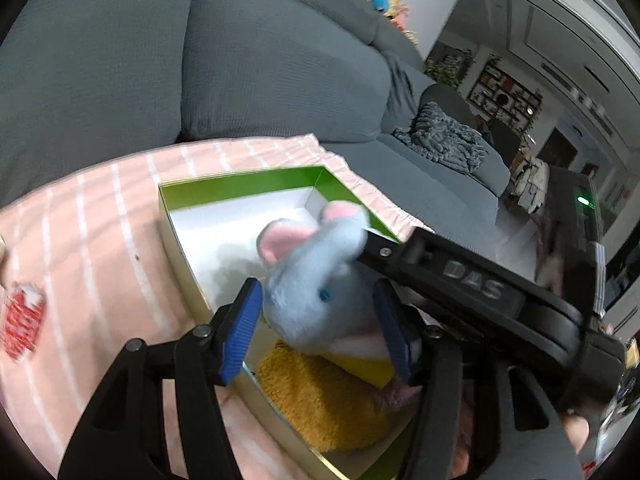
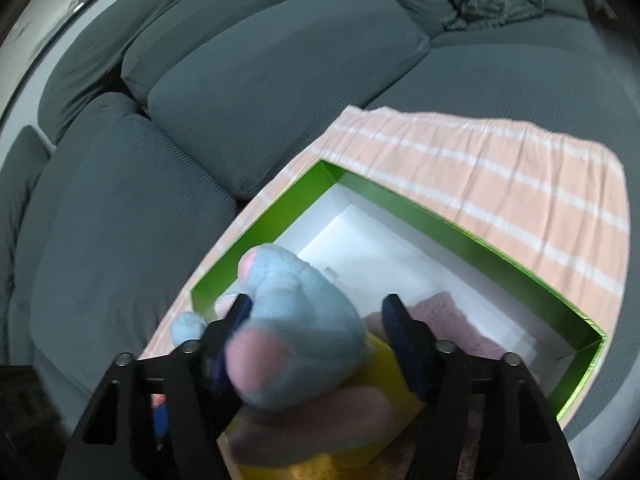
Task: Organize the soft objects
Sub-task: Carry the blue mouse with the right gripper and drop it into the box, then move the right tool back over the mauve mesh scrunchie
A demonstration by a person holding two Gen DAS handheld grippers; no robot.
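Left hand-held gripper [image 1: 320, 320] has the blue plush mouse [image 1: 316, 280] between its blue pads [image 1: 240, 332]; a gap shows on the left side and the far pad looks close or touching, so it reads as released, grasping nothing firmly. Right hand-held gripper [image 2: 320, 344] also straddles the mouse, jaws apart, right pad clear of it: released. Mouse sits low over the near end of the green box [image 1: 240, 184], on top of a yellow plush [image 1: 320, 396] just below the left pads; a pink plush [image 2: 448, 320] lies just past the right fingers. Box rests on a striped pink cloth [image 1: 100, 240] on the grey sofa [image 2: 260, 100].

To do it well: let the mouse settle inside the walls, open fully, back out straight so the pads don't drag fur.
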